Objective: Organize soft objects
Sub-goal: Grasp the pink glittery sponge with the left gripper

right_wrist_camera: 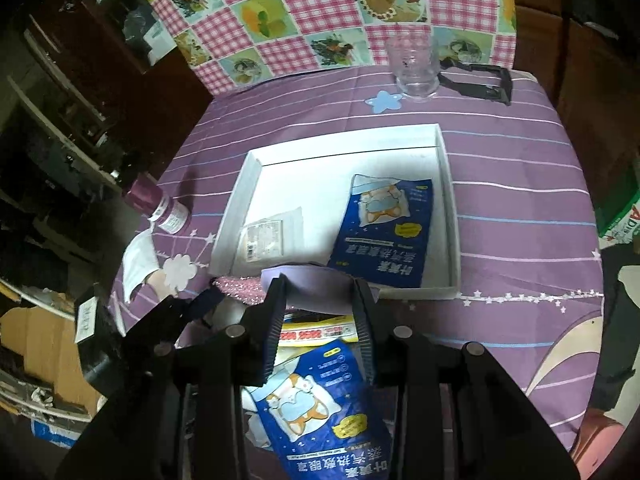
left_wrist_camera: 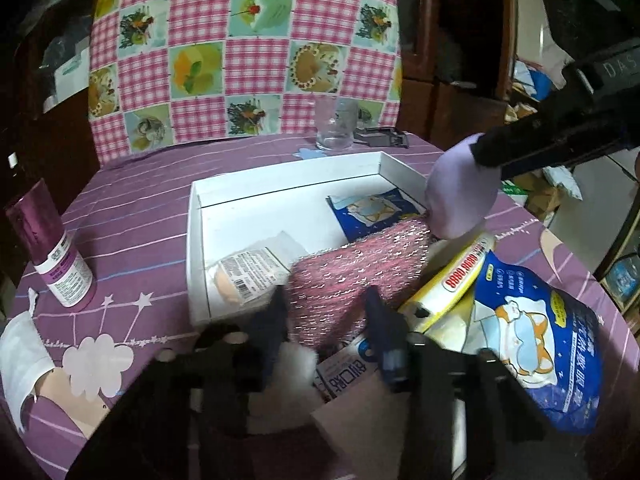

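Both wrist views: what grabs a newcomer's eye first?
The white tray mid-table, with a blue sleep-mask packet lying at its right. Next, the right gripper shut on a lavender soft pad above the tray's near corner, and the left gripper at a sparkly pink cloth.

tray (right_wrist_camera: 450,216): packet (right_wrist_camera: 382,226) right | sachet (right_wrist_camera: 266,236) left | glass (right_wrist_camera: 414,68) behind

Lilac pad (left_wrist_camera: 460,196) held over tray (left_wrist_camera: 280,168); pink sponge (left_wrist_camera: 356,272) beside
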The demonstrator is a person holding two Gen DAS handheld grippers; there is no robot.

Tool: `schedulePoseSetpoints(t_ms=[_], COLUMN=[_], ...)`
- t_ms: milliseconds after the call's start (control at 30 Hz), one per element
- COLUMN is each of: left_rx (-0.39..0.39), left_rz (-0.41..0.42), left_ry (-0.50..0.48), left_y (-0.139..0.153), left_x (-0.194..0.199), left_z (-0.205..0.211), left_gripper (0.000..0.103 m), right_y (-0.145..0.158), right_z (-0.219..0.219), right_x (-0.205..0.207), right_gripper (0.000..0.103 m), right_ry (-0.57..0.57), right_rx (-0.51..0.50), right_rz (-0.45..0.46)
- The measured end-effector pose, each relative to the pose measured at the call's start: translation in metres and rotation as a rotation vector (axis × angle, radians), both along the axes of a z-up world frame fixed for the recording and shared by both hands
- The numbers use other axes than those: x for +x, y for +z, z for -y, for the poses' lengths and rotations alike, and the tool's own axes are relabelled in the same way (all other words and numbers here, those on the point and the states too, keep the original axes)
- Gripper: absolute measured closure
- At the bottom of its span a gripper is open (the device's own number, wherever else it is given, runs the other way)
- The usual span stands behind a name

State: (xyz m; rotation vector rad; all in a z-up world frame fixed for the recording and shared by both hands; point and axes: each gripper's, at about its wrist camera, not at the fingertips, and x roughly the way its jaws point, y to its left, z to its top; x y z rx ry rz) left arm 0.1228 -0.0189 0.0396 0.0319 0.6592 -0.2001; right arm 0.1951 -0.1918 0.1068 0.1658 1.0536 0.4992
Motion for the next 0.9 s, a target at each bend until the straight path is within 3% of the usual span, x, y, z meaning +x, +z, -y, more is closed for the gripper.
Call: schedulePoseSetpoints(t_ms=[67, 133, 367, 567, 733, 900], left_rx=[-0.053, -0.107, -0.177, -0.239, -0.247, -0.224], left_rz=[-0.012, -0.018, 0.037, 0.087, 0.105, 0.114], left_ry=[0.004, 0.011, 0.007, 0.007, 0.046, 0.091], left_y=[0.001, 0.004, 0.021, 0.040, 0.056, 0.070], left_x=[0.000, -0.002, -0.017, -0.030, -0.033, -0.035], left_z=[-0.006, -0.013, -0.018, -0.022, -0.026, -0.024], left_gripper=[0.085, 0.088, 0.101, 0.102, 0.102, 0.102], right_y=[0.000, 0.000, 0.003, 0.010, 0.013, 0.011], right_z=[0.002, 0.004, 0.008, 0.014, 0.018, 0.022], right_x=[0.001, 0.001, 0.001, -0.002, -0.002, 0.001], right_gripper=[0.068, 0.068, 0.072, 0.081, 0.096, 0.097], right_ry=[-0.005, -0.007, -0.008, -0.010, -0.004, -0.013], right_rx=[0.004, 0.010, 0.036, 0.073, 0.115, 0.140], right_rz=[-0.001, 0.000, -0.003, 0.012, 0.022, 0.010])
